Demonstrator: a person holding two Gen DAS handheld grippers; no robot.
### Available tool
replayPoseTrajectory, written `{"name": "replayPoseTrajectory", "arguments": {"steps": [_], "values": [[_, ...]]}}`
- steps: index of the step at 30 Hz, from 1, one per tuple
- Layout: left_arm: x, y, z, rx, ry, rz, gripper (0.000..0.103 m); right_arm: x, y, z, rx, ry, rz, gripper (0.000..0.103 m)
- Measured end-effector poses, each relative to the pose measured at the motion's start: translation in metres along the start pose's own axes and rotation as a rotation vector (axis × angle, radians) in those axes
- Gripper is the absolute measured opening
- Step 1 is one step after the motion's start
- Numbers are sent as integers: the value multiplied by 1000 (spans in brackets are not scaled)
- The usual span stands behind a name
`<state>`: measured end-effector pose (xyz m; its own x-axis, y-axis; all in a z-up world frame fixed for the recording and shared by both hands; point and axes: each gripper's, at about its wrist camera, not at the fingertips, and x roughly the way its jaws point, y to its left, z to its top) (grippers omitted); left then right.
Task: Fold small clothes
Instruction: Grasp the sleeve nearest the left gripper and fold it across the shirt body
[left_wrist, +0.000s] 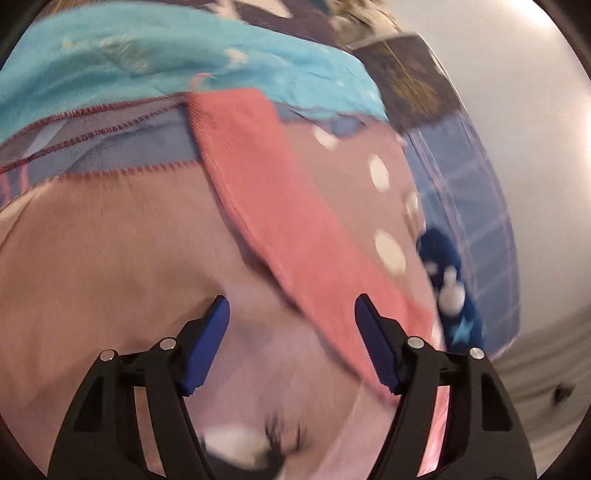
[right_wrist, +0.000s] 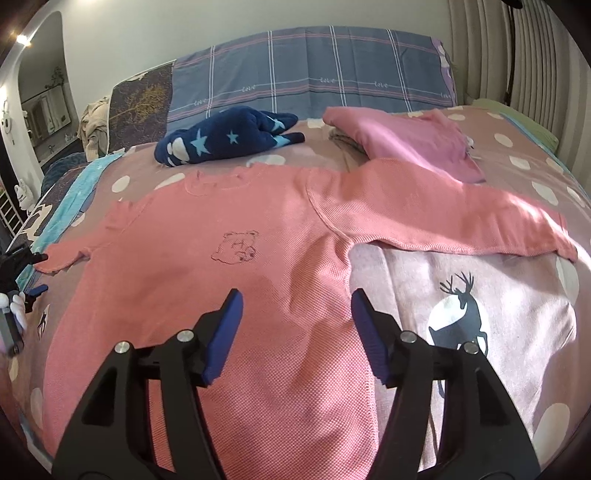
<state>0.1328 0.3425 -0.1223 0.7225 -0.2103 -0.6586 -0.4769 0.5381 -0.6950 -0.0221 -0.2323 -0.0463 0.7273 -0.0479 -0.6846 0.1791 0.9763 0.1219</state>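
A salmon-pink long-sleeved shirt (right_wrist: 207, 280) with a small bear outline lies face up on the bed, its right sleeve (right_wrist: 443, 218) stretched out to the right. My right gripper (right_wrist: 295, 314) is open just above the shirt's lower body, near its right side seam. My left gripper (left_wrist: 291, 314) is open and close over the bed, beside the shirt's left sleeve (left_wrist: 273, 206), which runs diagonally between the fingers' reach. The left gripper also shows at the left edge of the right wrist view (right_wrist: 22, 273), at the left cuff. The left wrist view is blurred.
A pink polka-dot bedspread (right_wrist: 517, 162) with a deer print (right_wrist: 458, 314) covers the bed. A folded pink garment (right_wrist: 413, 144) and a navy star-patterned garment (right_wrist: 229, 136) lie behind the shirt. A plaid pillow (right_wrist: 314, 70) stands at the back. A turquoise blanket (left_wrist: 147, 66) lies at the bed's left edge.
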Motion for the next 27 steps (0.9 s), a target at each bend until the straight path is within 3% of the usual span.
{"name": "replayPoseTrajectory", "arguments": {"steps": [3,5,6,7,10,13,15,18,20,21,24,27], "values": [[9,0,17,-25,-55,-2,66,6,0,0,-3,13,-10,63],[17,-2,26,-45,-70,5,44,8,0,1,-2,20,-9,64],[23,2,32,-68,-64,-7,19,9,0,1,-2,22,-8,64],[25,4,35,-95,-56,-18,2,9,1,2,-3,23,-7,64],[22,-7,44,-108,-77,-42,1,9,0,2,-8,21,-10,65],[6,-65,34,74,-113,-84,1,11,-5,3,3,23,-19,66],[-5,-119,11,221,-87,-166,1,13,-10,3,15,25,-24,66],[-16,-201,-52,477,-20,-291,2,16,-14,3,33,29,-22,66],[-16,-248,-115,687,52,-347,2,17,-16,3,42,30,-16,66],[-14,-263,-142,770,78,-354,5,17,-16,2,45,31,-13,66],[-3,-286,-223,1011,141,-331,49,17,-20,0,49,35,-15,67],[-4,-278,-271,1190,128,-287,55,15,-25,1,63,41,-11,67]]}}
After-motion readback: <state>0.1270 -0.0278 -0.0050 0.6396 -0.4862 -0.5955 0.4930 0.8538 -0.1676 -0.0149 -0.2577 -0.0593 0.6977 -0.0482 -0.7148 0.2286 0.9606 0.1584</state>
